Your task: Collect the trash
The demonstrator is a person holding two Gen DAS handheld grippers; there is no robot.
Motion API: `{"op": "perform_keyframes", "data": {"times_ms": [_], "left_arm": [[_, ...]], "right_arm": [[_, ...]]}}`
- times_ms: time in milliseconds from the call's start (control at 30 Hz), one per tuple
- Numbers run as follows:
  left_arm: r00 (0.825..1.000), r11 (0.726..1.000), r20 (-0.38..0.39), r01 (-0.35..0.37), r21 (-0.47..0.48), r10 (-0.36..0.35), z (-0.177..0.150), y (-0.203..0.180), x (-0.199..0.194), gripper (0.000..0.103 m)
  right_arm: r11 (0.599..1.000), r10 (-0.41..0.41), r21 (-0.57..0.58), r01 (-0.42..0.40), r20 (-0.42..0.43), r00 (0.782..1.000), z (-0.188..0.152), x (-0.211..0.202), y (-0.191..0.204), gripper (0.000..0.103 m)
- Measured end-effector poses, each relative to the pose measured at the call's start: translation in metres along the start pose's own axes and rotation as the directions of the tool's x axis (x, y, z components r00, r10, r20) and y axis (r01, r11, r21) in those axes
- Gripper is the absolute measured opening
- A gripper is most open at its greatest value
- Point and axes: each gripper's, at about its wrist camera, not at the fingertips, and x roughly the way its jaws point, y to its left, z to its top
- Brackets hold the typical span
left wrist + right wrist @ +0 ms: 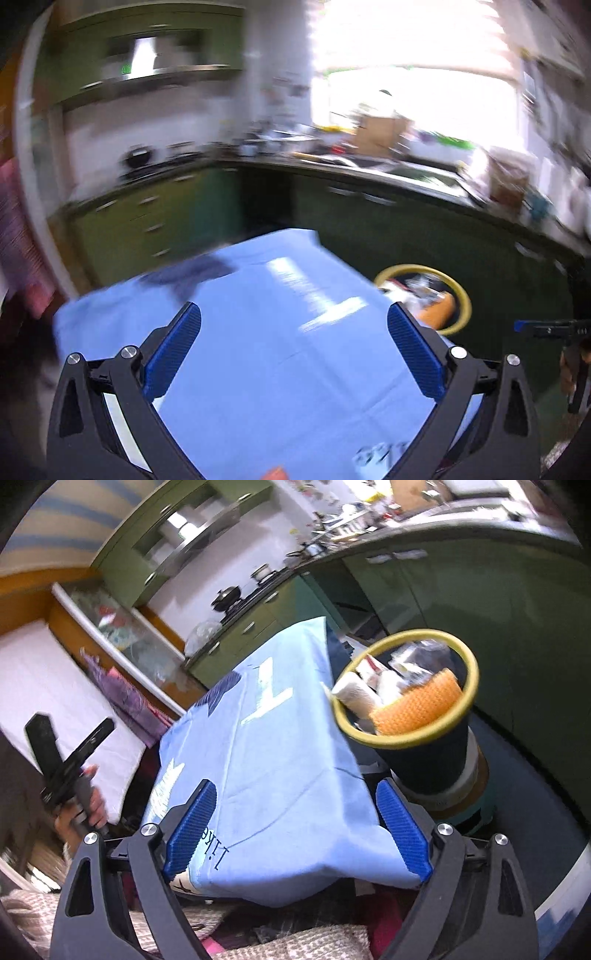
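L gripper (293, 345): pads apart, nothing btwn; angled down over blue cloth (258, 350) on table. R gripper (295, 827): pads apart, empty, same cloth under it.
Trash bin (424, 764): dark, yellow rim, off table's far right edge, w/ orange sponge (421, 707), white roll (356, 694), wrappers inside. Prob. parked beside table for short drops.
Tabletop: no loose trash visible; collection looks near done.
Hand (83, 812): grips L tool's handle, tool tipped up, well left of the cloth.
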Motion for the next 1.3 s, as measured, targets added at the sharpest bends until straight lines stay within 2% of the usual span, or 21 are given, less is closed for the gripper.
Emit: {"op": "perform_keyframes", "data": {"times_ms": [100, 200, 300, 433, 533, 700, 900, 1300], "left_arm": [[0.993, 0.99, -0.003, -0.114, -0.078, 0.114, -0.025, 0.023, -0.028, 0.096], [0.973, 0.963, -0.02, -0.228, -0.146, 0.228, -0.046, 0.042, -0.057, 0.096], [0.964, 0.945, -0.019, -0.265, -0.193, 0.267, -0.062, 0.054, -0.082, 0.096], [0.948, 0.929, -0.033, -0.317, -0.191, 0.317, -0.075, 0.055, -0.106, 0.096], [0.949, 0.929, -0.033, -0.314, -0.194, 0.313, -0.082, 0.052, -0.12, 0.096], [0.951, 0.93, -0.023, -0.307, -0.204, 0.309, -0.089, 0.049, -0.129, 0.096], [0.945, 0.923, -0.02, -0.322, -0.209, 0.325, -0.093, 0.053, -0.135, 0.096], [0.952, 0.927, -0.031, -0.304, -0.22, 0.305, -0.094, 0.056, -0.132, 0.096]], "right_arm": [[0.997, -0.02, -0.08, 0.02, 0.0, 1.0, -0.002, 0.005, 0.026, 0.091], [0.983, -0.08, -0.161, 0.085, 0.039, 0.996, -0.008, 0.002, 0.054, 0.092], [0.96, -0.138, -0.232, 0.158, 0.103, 0.985, -0.018, -0.009, 0.077, 0.096], [0.918, -0.201, -0.3, 0.258, 0.208, 0.957, -0.035, -0.029, 0.106, 0.098], [0.89, -0.243, -0.32, 0.325, 0.27, 0.932, -0.045, -0.043, 0.119, 0.098], [0.868, -0.276, -0.321, 0.378, 0.32, 0.906, -0.051, -0.056, 0.126, 0.098], [0.868, -0.282, -0.313, 0.385, 0.326, 0.902, -0.048, -0.06, 0.125, 0.098], [0.87, -0.286, -0.308, 0.386, 0.323, 0.902, -0.042, -0.058, 0.122, 0.098]]}}
